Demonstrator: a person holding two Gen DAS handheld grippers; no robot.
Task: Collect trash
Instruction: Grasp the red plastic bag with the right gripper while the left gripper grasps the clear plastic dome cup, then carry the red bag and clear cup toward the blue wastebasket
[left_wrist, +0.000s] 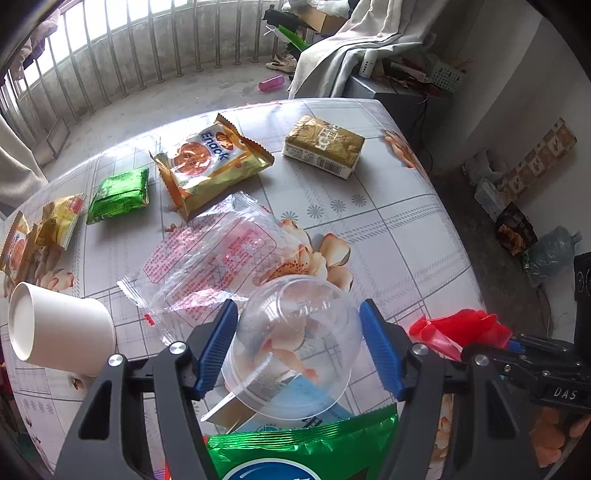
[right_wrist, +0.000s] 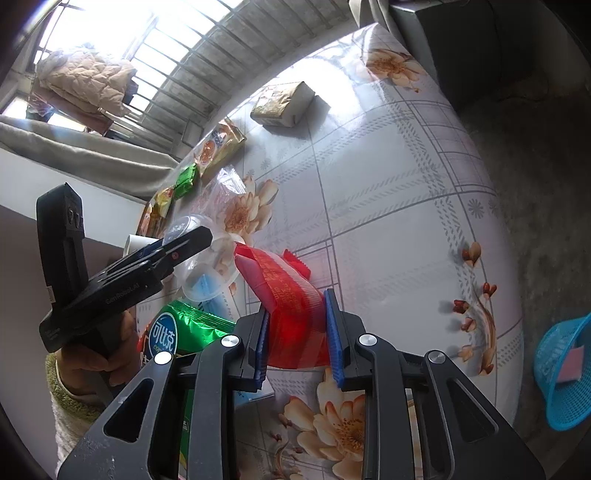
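A clear plastic cup (left_wrist: 295, 332) lies on its side on the flowered table (left_wrist: 388, 240), resting on a blue carton (left_wrist: 314, 400). My left gripper (left_wrist: 298, 306) is open, its blue pads standing either side of the cup without squeezing it. My right gripper (right_wrist: 295, 304) is shut on a red plastic wrapper (right_wrist: 288, 295), which sticks out forward from the pads just above the tablecloth. In the left wrist view the red wrapper (left_wrist: 454, 325) shows at the right. The right wrist view shows the left gripper (right_wrist: 192, 236) over the clear cup (right_wrist: 207, 269).
On the table lie a white paper cup (left_wrist: 62, 325), a clear wrapper with red print (left_wrist: 214, 254), an Enaock bag (left_wrist: 210, 162), a small green packet (left_wrist: 120, 194), a gold box (left_wrist: 325, 146) and a green chip bag (left_wrist: 295, 443). A blue basket (right_wrist: 565, 373) stands on the floor at the right.
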